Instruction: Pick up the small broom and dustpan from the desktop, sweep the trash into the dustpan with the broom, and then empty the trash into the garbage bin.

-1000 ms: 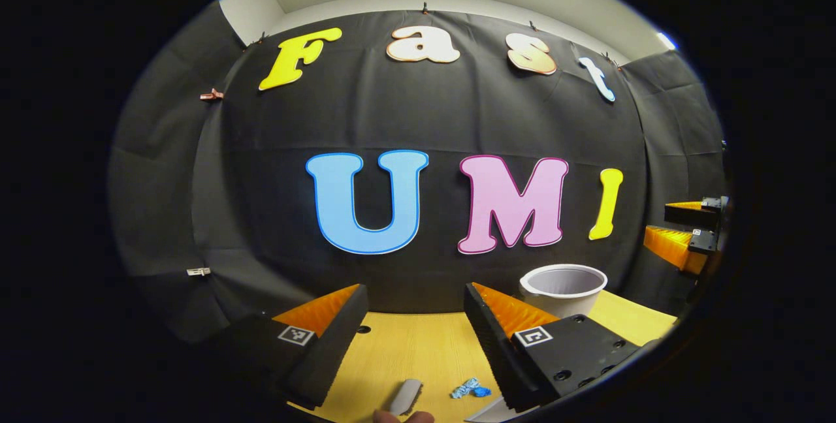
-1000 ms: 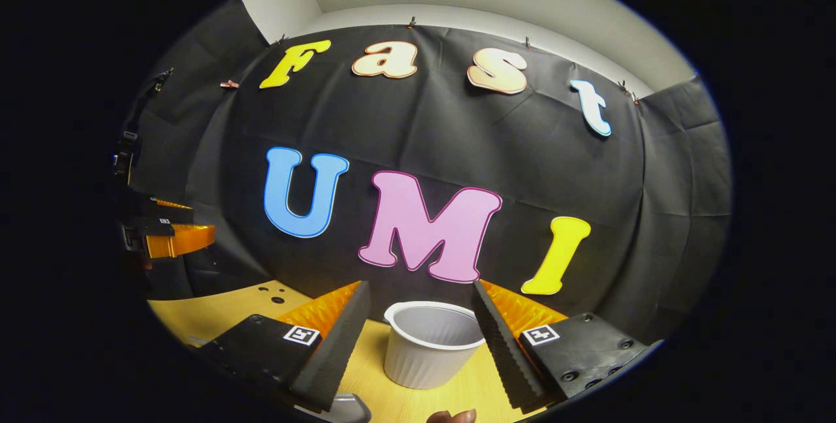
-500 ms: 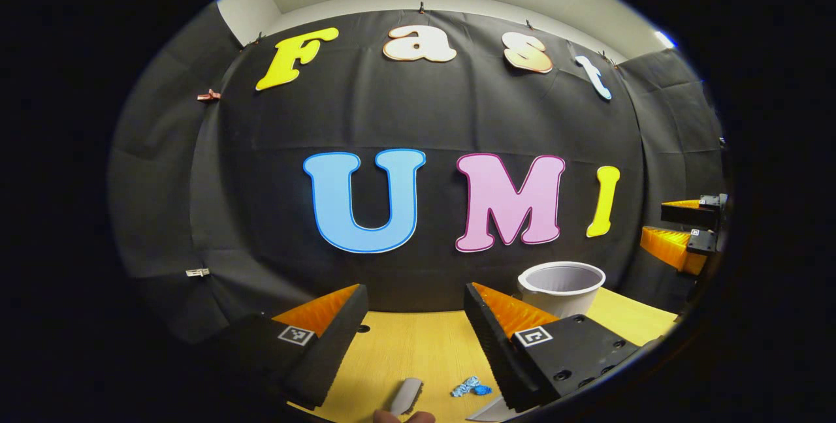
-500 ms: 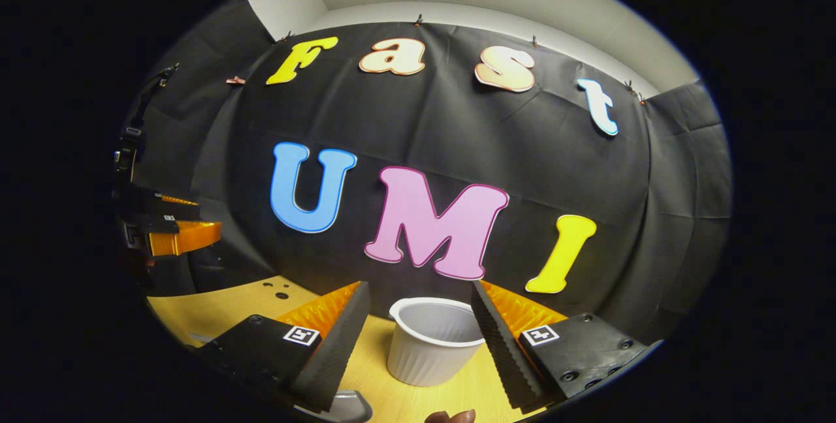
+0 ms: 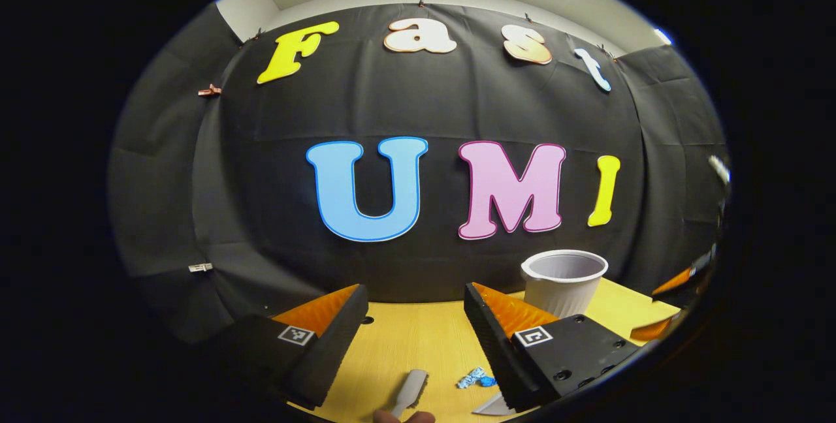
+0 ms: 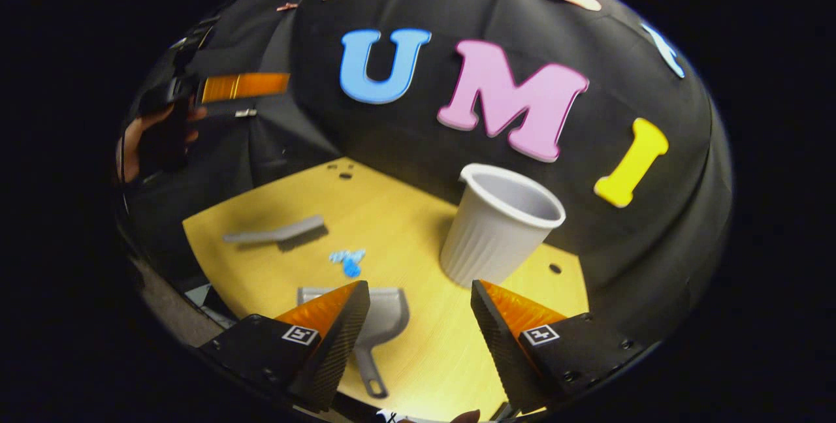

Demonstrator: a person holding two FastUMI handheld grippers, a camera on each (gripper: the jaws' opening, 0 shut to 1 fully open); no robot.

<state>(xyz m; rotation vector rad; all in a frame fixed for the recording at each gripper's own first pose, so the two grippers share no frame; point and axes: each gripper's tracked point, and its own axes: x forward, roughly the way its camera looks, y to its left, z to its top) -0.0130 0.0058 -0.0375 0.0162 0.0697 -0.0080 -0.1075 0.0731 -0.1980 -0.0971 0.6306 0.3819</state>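
Observation:
On the yellow desktop (image 6: 418, 358) lie a small grey broom (image 6: 281, 233), a crumpled blue scrap of trash (image 6: 348, 261) and a grey dustpan (image 6: 379, 322) with its handle toward me. A white ribbed bin (image 6: 499, 224) stands upright behind them. My right gripper (image 6: 418, 305) hangs open above the dustpan, its left finger covering part of the pan. My left gripper (image 5: 413, 309) is open over the desk; the broom (image 5: 408, 391), the blue trash (image 5: 475, 378) and a corner of the dustpan (image 5: 488, 406) lie below its fingers. The bin (image 5: 563, 281) stands to its right.
The left gripper (image 6: 241, 87) and the hand (image 6: 140, 142) holding it appear at the far left in the right gripper view. The right gripper's orange finger (image 5: 673, 282) peeks in at the right edge of the left gripper view. Black cloth walls close the desk's back and sides.
The right gripper has tipped sharply downward and now looks onto the desk, showing broom, trash and dustpan. The left gripper has dipped slightly. Both stay open.

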